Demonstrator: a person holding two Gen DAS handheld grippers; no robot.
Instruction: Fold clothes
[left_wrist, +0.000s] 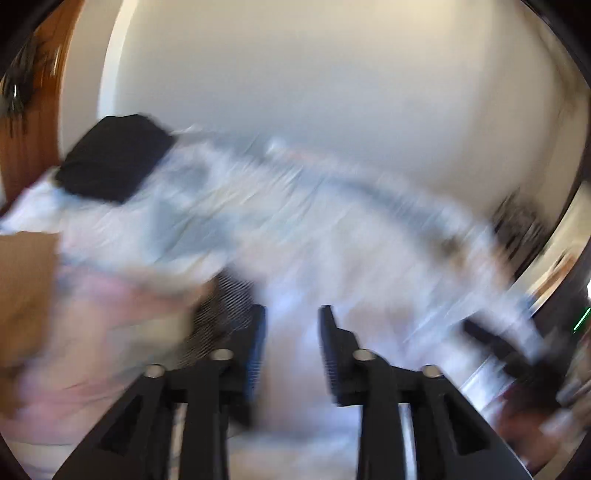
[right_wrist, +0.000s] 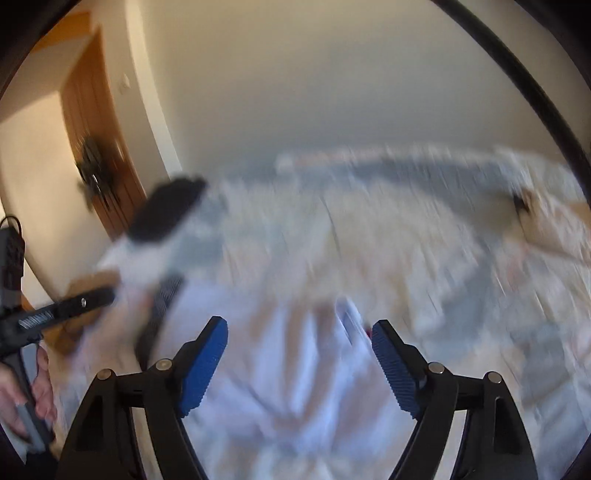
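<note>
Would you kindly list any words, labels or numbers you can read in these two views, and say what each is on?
None can be read.
Left hand-held gripper: pale lettering on its black bar in the right wrist view, too blurred to read.
Garment, bed, door: no writing shows; both views are motion-blurred.

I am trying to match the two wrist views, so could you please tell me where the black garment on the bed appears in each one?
Left wrist view: the black garment lies upper left, on the far corner of the bed, near the wooden door.
Right wrist view: it sits left of centre, smaller, at the bed's left edge.
Shared landmark: the wooden door, just left of the garment in both views.
</note>
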